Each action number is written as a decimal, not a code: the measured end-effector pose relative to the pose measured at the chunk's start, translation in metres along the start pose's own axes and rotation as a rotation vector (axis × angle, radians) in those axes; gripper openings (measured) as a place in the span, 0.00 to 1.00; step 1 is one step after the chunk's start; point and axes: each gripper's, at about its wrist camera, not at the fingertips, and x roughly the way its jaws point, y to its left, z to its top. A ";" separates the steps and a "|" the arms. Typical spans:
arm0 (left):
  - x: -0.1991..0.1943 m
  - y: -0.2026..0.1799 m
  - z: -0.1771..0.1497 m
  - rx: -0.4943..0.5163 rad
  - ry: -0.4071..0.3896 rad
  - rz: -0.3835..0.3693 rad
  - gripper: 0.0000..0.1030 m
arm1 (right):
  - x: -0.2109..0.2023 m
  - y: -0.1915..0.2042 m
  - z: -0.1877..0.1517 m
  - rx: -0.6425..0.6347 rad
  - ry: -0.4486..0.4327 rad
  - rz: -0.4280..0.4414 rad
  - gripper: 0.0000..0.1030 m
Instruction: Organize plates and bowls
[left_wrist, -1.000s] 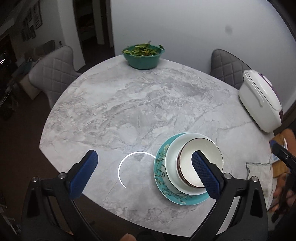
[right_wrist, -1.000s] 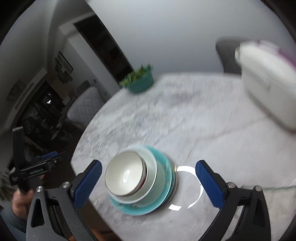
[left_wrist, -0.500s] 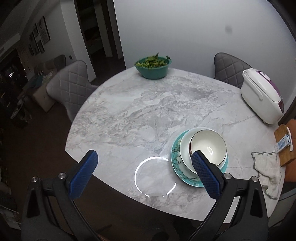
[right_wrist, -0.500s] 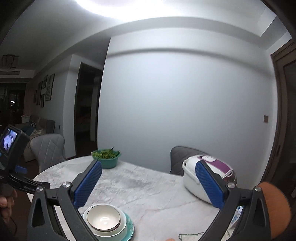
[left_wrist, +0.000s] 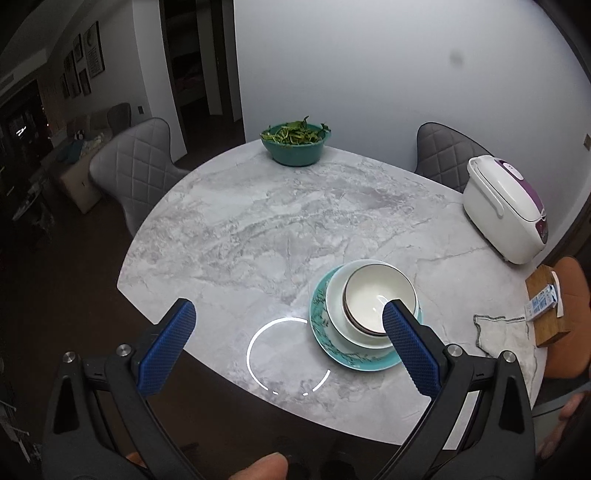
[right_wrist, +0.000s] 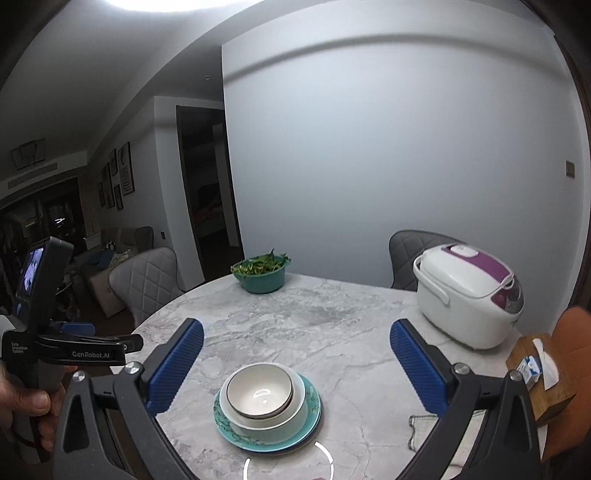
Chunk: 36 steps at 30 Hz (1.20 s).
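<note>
I held both claws released and empty above the counter (left_wrist: 258, 221): the left claw (left_wrist: 288, 345) and the right claw (right_wrist: 295, 363). The bowls (right_wrist: 260, 393) sat nested on the teal plate (right_wrist: 236, 434), near the counter's front edge.

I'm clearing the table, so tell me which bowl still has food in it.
The teal bowl at the table's far edge, heaped with green vegetables. The stacked white bowl on the teal plate is empty.
</note>
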 end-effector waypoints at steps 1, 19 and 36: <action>-0.001 -0.001 -0.001 -0.003 -0.008 -0.013 1.00 | 0.001 0.000 0.000 0.004 0.013 0.004 1.00; 0.015 -0.017 -0.021 0.048 0.055 0.056 1.00 | 0.058 0.019 -0.019 0.032 0.384 -0.102 1.00; 0.022 -0.008 -0.007 0.017 0.065 -0.022 1.00 | 0.073 0.035 -0.009 0.045 0.385 -0.086 1.00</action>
